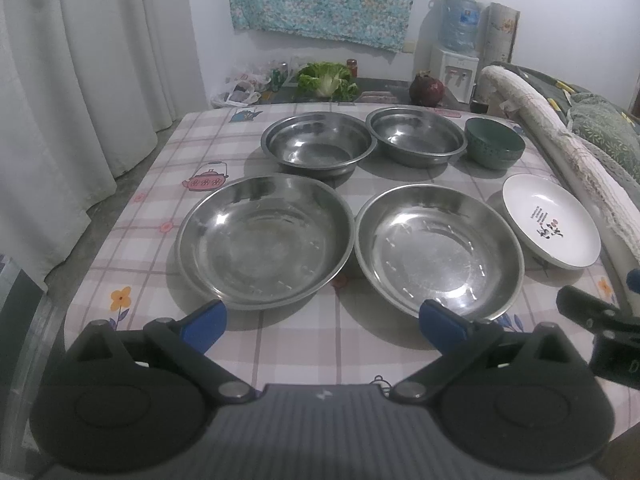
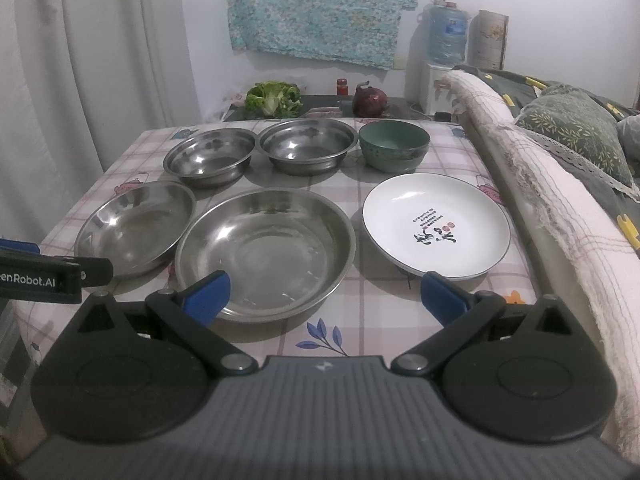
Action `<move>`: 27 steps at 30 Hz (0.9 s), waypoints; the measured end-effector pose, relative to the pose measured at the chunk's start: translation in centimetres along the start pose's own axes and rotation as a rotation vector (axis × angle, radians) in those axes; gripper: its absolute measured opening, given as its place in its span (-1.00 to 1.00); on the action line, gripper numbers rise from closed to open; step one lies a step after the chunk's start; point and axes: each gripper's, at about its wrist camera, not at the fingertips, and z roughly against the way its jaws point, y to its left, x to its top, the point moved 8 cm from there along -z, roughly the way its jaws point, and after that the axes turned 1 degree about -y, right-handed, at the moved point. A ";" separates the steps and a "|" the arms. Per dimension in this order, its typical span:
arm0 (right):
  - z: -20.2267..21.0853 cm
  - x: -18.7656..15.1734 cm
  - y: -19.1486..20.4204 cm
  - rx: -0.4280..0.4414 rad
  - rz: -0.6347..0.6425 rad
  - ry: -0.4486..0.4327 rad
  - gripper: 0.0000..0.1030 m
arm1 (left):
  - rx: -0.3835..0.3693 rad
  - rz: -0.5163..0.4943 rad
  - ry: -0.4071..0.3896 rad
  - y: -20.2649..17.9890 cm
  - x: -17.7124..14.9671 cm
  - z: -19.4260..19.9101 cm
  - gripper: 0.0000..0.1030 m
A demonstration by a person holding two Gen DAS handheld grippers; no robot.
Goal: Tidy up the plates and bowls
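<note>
Six dishes sat on the checked tablecloth (image 1: 304, 340) in two rows. In the left wrist view the near row ran across the middle of the frame: a wide steel plate at centre-left (image 1: 264, 240), a second wide steel plate at centre-right (image 1: 439, 252) just beside it, and a white plate (image 1: 551, 222) with dark lettering at the right edge. Behind them, in the upper middle, stood two deeper steel bowls – one left of centre (image 1: 319, 145), one right of centre (image 1: 417, 135), their rims close or touching – and a green bowl (image 1: 494, 143) at the upper right, just beside the second steel bowl.

The right wrist view showed the same layout shifted leftward: the white plate at centre-right, the green bowl above it, one wide steel plate in the lower centre.

The left gripper (image 1: 322, 320) hung low in its frame, its blue-padded fingers spread wide and empty, the tips lying over the near rims of the two wide steel plates in the picture – contact could not be told. The right gripper (image 2: 325, 294) was likewise spread wide and held nothing, its left tip over the centre steel plate's near rim and its right tip by the white plate's near edge.

Beyond the table, a leafy green vegetable (image 1: 328, 80) lay at top centre, a floral cloth (image 1: 324, 0) hung on the wall, and a water dispenser (image 1: 456, 60) stood at the upper right.
</note>
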 end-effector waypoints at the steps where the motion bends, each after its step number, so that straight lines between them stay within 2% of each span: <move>1: 0.0 0.0 0.0 0.000 0.000 0.000 0.98 | 0.001 0.000 -0.001 0.0 0.0 0.0 1.00; 27: 0.0 0.2 0.6 0.005 0.012 0.005 0.98 | 0.022 0.013 0.006 0.5 -0.2 0.0 1.00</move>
